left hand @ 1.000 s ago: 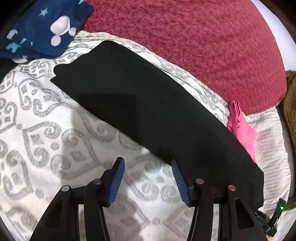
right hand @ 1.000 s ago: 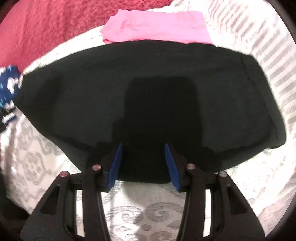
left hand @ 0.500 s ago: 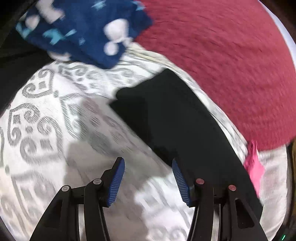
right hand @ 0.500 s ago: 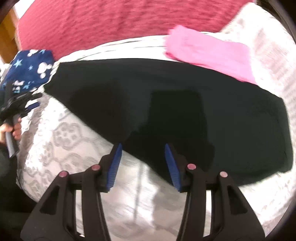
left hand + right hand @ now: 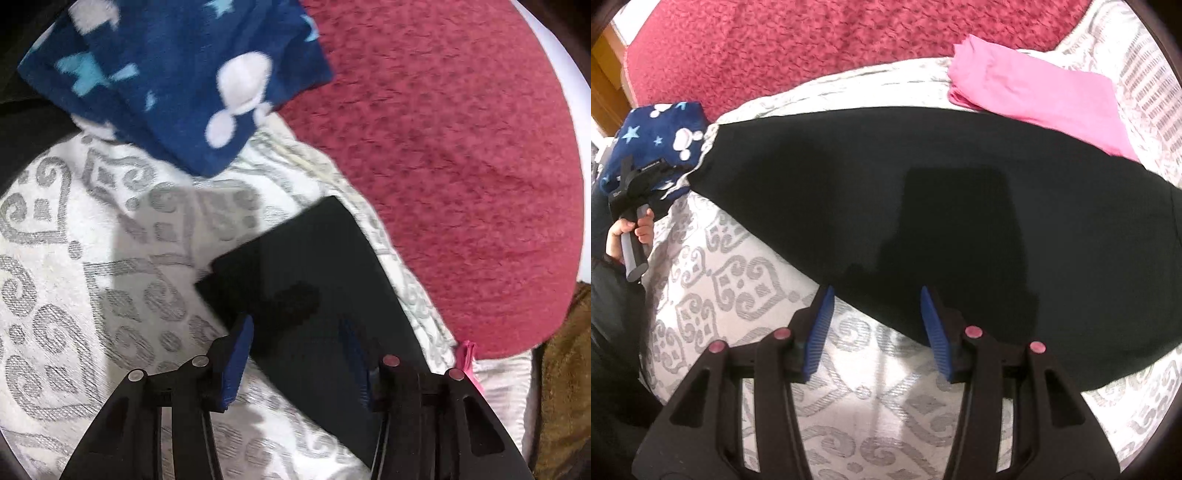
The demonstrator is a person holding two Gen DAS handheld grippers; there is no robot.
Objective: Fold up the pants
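Black pants [image 5: 923, 192] lie flat as a long folded strip across the white and grey patterned bedspread [image 5: 746, 295]. In the left wrist view their narrow end [image 5: 310, 266] sits just ahead of my open, empty left gripper [image 5: 299, 328], whose jaws straddle the hem edge. In the right wrist view my right gripper [image 5: 875, 299] is open and empty at the near long edge of the pants, around mid-length. The left gripper held in a hand [image 5: 635, 195] shows at the far left by the hem.
A folded blue fleece with white shapes and stars [image 5: 177, 74] lies beyond the hem. A folded pink garment [image 5: 1038, 92] lies behind the pants at the right. A red blanket [image 5: 461, 147] covers the back of the bed.
My left gripper has swung left along the pants to the hem end and closed in on it. My right gripper has pulled back from over the pants to their near edge.
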